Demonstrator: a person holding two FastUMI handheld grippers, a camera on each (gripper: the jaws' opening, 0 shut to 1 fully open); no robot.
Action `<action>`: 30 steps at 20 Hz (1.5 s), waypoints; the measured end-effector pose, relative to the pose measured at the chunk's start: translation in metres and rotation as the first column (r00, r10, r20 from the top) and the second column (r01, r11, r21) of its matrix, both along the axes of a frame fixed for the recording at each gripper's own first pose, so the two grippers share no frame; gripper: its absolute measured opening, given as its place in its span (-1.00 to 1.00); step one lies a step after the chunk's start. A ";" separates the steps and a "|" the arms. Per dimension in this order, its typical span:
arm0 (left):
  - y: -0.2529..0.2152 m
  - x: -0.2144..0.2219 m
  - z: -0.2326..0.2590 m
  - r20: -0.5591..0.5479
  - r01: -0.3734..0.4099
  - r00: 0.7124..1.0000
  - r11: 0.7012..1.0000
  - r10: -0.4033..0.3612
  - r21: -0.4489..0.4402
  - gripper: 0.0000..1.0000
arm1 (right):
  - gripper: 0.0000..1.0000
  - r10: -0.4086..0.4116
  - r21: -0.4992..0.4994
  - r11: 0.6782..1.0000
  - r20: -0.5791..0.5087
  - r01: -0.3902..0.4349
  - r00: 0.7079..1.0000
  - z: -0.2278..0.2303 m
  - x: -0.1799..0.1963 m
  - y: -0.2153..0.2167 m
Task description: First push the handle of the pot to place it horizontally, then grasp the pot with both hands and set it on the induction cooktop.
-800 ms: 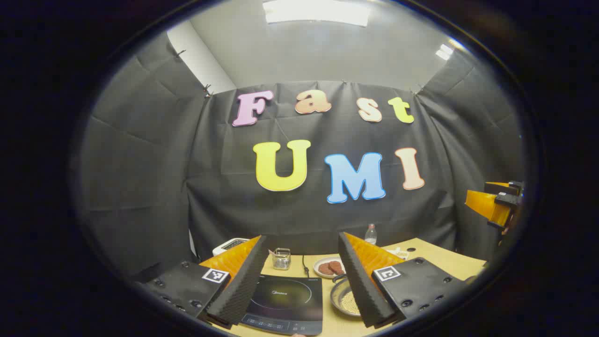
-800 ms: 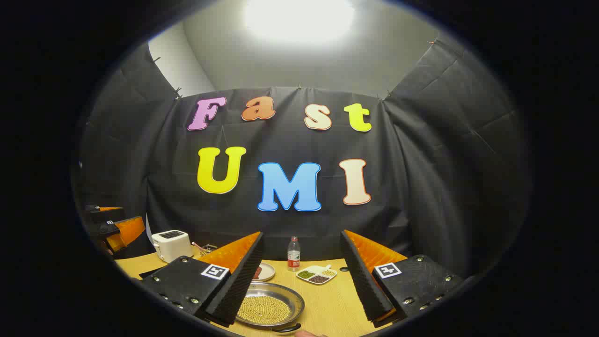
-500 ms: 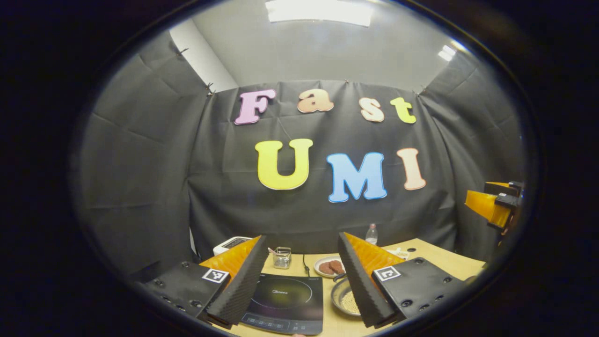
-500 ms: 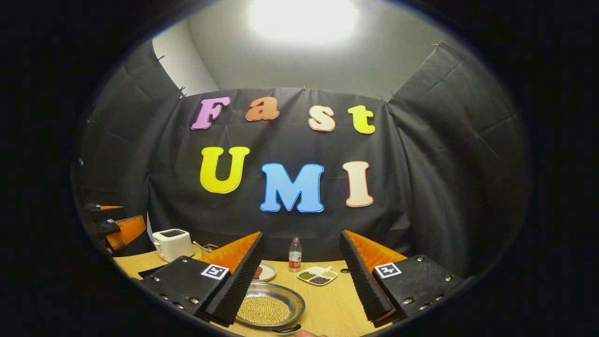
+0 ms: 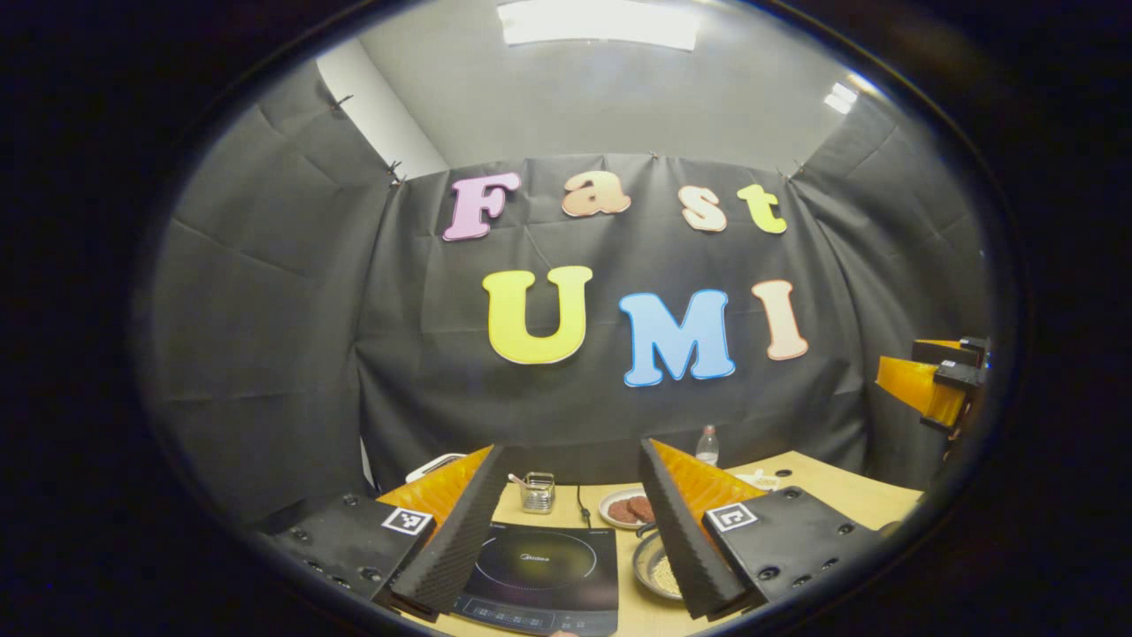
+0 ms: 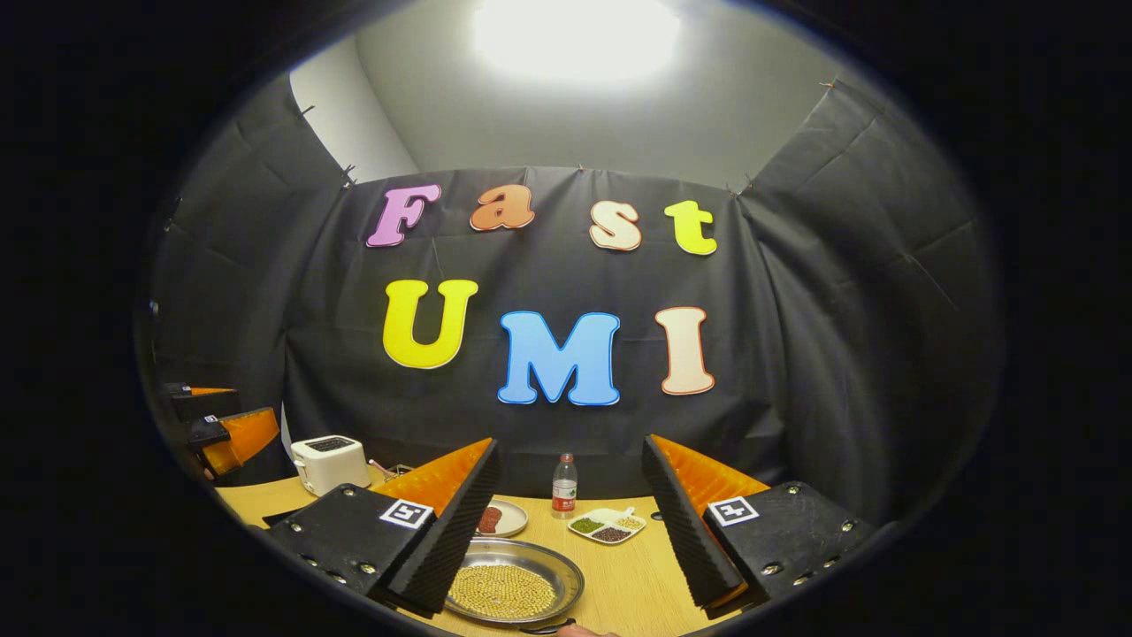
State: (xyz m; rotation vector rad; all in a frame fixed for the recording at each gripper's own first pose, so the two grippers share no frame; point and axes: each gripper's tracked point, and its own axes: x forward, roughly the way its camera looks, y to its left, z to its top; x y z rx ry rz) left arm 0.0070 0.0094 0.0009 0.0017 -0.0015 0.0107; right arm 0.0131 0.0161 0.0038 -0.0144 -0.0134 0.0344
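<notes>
Black-walled booth, wooden table (image 6: 623, 579) below. Cooktop (image 5: 541, 566) at 6 o'clock, drifted slightly upward since earlier; pot (image 6: 513, 588) beside it, untouched. Left gripper (image 5: 566, 540) and right gripper (image 6: 570, 531) spread wide, hovering: handle push not started.

In the left gripper view we see the left gripper (image 5: 570, 522) held above the wooden table (image 5: 831, 482) with its fingers spread wide and nothing between them. Between them lies the black induction cooktop (image 5: 544, 566), and just to its right sits the pot (image 5: 656, 571) (partly hidden by a finger). Behind stand a plate of patties (image 5: 623, 509), a small glass jar (image 5: 537, 492) and a bottle (image 5: 707, 445), while the right gripper (image 5: 933, 382) hangs at the far right edge.
</notes>
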 end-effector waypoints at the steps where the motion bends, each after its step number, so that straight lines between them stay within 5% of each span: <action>1: 0.001 0.001 -0.001 -0.002 0.000 1.000 1.000 0.000 -0.001 0.99 | 0.94 0.001 0.002 1.000 -0.002 -0.001 1.000 -0.001 0.001 0.001; 7: 0.010 0.000 -0.003 -0.003 -0.005 1.000 1.000 0.005 0.001 0.99 | 0.94 0.014 0.003 1.000 -0.016 -0.014 1.000 -0.004 0.003 0.009; 9: 0.012 -0.001 -0.003 -0.003 -0.006 1.000 1.000 0.006 0.003 0.99 | 0.56 0.006 0.000 1.000 -0.020 -0.006 1.000 -0.004 0.004 0.007; 14: 0.022 -0.002 -0.001 0.006 -0.006 1.000 1.000 0.006 0.003 0.99 | 0.00 -0.024 0.028 0.999 -0.017 0.025 1.000 -0.002 0.003 0.007; 17: 0.025 -0.002 0.000 0.009 0.006 1.000 1.000 -0.006 0.000 0.99 | 0.02 -0.042 0.004 0.999 -0.069 0.042 0.997 -0.019 0.007 0.007; 18: 0.028 -0.003 0.000 0.012 0.008 1.000 1.000 -0.008 0.004 0.99 | -0.60 -0.050 0.010 0.999 -0.070 0.051 0.996 -0.019 0.009 0.005; 20: 0.033 -0.003 0.001 0.020 0.010 1.000 1.000 -0.010 0.010 0.99 | -0.73 -0.043 0.022 0.999 -0.095 0.045 0.995 -0.023 0.005 0.017; 21: 0.035 -0.003 0.002 0.022 0.016 1.000 1.000 -0.016 0.011 0.99 | -1.00 -0.018 0.029 0.999 -0.088 0.021 0.996 -0.023 -0.002 0.020; 30: 0.060 -0.003 -0.007 0.018 0.052 0.999 0.999 -0.052 -0.008 0.87 | -0.96 0.161 -0.039 0.983 -0.290 -0.180 0.943 -0.091 -0.008 0.085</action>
